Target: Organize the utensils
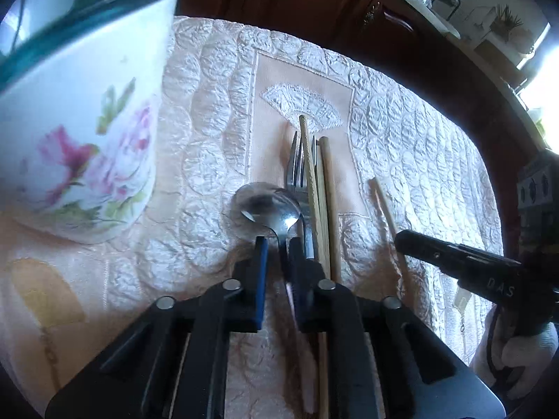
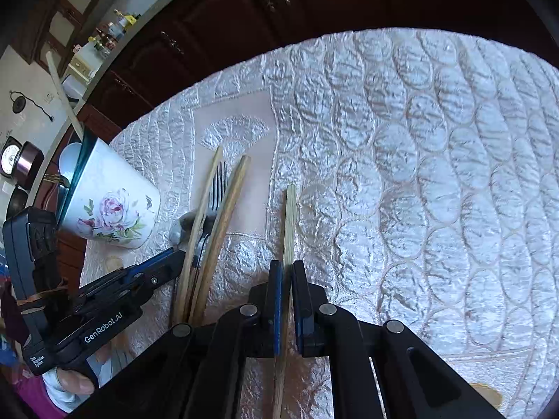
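— Pinching anything, the two grippers?
— Yes: the left gripper [image 1: 277, 242] has its pads pressed on the spoon [image 1: 267, 204] at the neck; the right gripper [image 2: 287, 269] clamps a lone chopstick [image 2: 290, 216].
— What does each view add?
— The left wrist view shows the spoon bowl fully, beside the fork [image 1: 298, 171] and two chopsticks [image 1: 319, 192]; the right wrist view half hides it behind them.
— Around?
— A floral cup [image 2: 115, 206] on the quilted cloth [image 2: 436, 174], near the spoon
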Action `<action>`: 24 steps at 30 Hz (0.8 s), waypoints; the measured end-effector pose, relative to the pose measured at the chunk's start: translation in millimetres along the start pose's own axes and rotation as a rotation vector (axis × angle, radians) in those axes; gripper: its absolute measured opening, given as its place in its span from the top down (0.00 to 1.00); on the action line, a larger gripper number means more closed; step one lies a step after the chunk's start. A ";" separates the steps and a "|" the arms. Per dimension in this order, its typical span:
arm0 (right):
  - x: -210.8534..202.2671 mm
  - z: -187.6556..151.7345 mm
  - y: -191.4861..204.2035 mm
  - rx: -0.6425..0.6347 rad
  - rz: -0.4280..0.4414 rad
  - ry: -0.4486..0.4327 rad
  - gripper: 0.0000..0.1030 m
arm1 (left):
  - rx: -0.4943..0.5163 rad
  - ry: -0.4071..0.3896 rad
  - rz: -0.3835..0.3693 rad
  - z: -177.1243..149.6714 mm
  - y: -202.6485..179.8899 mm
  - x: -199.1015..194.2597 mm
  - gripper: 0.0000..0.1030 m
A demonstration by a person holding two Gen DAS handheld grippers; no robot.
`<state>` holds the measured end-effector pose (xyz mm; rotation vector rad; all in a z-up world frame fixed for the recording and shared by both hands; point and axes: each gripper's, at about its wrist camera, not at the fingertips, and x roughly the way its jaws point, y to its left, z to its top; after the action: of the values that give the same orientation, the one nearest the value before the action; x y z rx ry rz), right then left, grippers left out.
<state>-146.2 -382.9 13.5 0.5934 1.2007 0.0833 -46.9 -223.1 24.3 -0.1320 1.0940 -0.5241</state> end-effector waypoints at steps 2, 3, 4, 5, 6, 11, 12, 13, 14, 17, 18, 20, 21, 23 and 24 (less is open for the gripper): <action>4.3 0.2 0.9 -0.005 -0.003 0.004 0.95 | 0.000 0.008 -0.027 0.2 1.0 0.4 0.96; 4.5 0.0 1.2 -0.008 -0.001 0.000 0.95 | 0.000 0.014 -0.030 -1.3 3.1 -1.7 0.97; 6.1 -0.8 2.2 -0.005 0.008 0.001 0.95 | 0.001 0.019 -0.033 -4.1 5.1 -4.9 0.97; 8.3 -1.6 3.8 0.004 0.027 0.006 0.95 | 0.004 0.025 -0.037 -6.1 8.0 -7.8 0.97; 7.2 -5.2 2.5 0.018 0.046 0.007 0.95 | 0.010 0.031 -0.040 -9.4 10.1 -12.4 0.98; -0.1 -25.0 21.0 -0.012 0.074 0.015 0.95 | 0.034 0.043 -0.034 -31.3 29.4 -44.8 0.99; -1.2 -29.7 25.0 -0.022 0.076 0.022 0.95 | 0.036 0.049 -0.030 -38.7 36.3 -52.7 0.99; -2.6 -33.5 27.9 -0.031 0.073 0.026 0.95 | 0.036 0.056 -0.025 -44.5 41.6 -58.0 0.99; -2.6 -35.4 30.4 -0.039 0.065 0.030 0.95 | 0.036 0.064 -0.019 -50.3 46.7 -62.1 0.99; 4.1 -33.7 38.7 -0.065 0.014 0.044 0.93 | 0.020 0.075 -0.010 -62.8 56.6 -68.6 0.97; 5.9 -30.5 41.7 -0.081 -0.017 0.043 0.90 | 0.012 0.076 0.001 -65.8 60.4 -70.1 0.97; 8.3 -23.6 47.3 -0.111 -0.051 0.039 0.79 | 0.011 0.075 0.016 -68.5 65.0 -71.8 0.97; 11.5 -19.3 50.5 -0.125 -0.053 0.041 0.79 | 0.012 0.075 0.016 -68.7 65.2 -71.9 0.97; 17.7 -10.9 53.9 -0.148 -0.074 0.052 0.79 | 0.020 0.085 0.019 -67.9 65.0 -70.4 0.89; 22.2 -7.2 54.5 -0.156 -0.086 0.056 0.79 | 0.027 0.089 0.018 -67.8 63.8 -68.8 0.88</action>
<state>-130.8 -325.9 18.8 0.4041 1.2599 0.1204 -108.5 -125.1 26.0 -0.0758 1.1738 -0.5319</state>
